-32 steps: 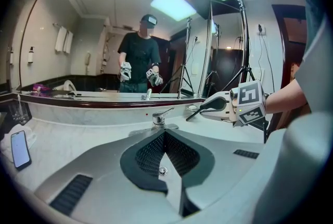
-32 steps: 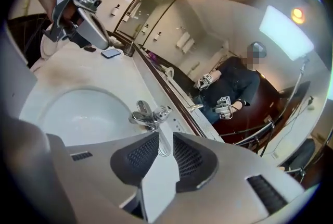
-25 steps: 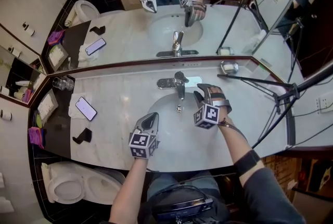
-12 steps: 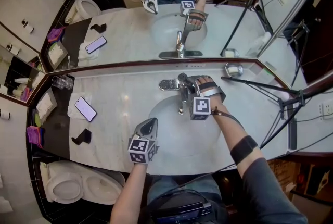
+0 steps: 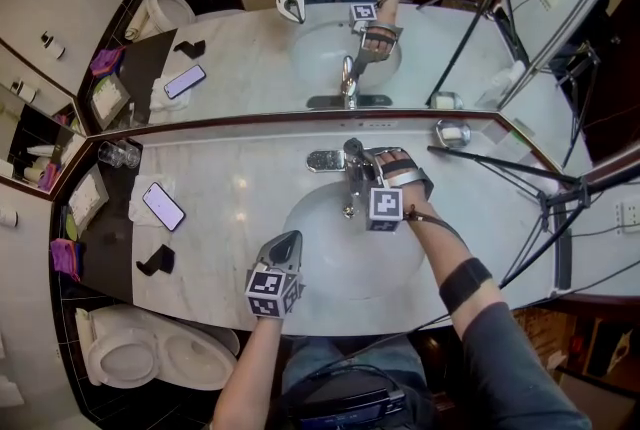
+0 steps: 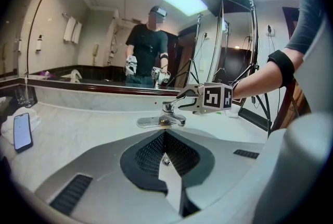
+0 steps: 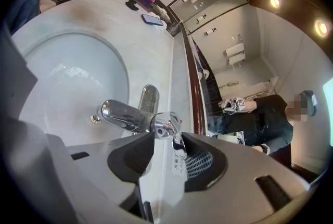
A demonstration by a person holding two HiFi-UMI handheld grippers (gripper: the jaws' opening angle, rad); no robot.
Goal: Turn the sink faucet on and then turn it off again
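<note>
Since a second ago the right gripper has slid from over the sink up to the faucet. Its fingers have just been closing. They stand spread on either side of the lever, one just beside it and a gap on the other side, so they are not pinching it. The left gripper has hardly shifted. It hovers over the sink's near rim, its fingers pressed together at the tips with nothing in them.

The faucet is bright chrome with a single lever. It stands on a long flat base plate that lies along the back of the sink, on the marble counter just before the mirror. Its spout is a short rounded tube. Its long axis runs from the mirror toward the person, with the mouth over the basin near the drain. The lever slants up from the body toward the right gripper, and a small white printed label hangs at it.
</note>
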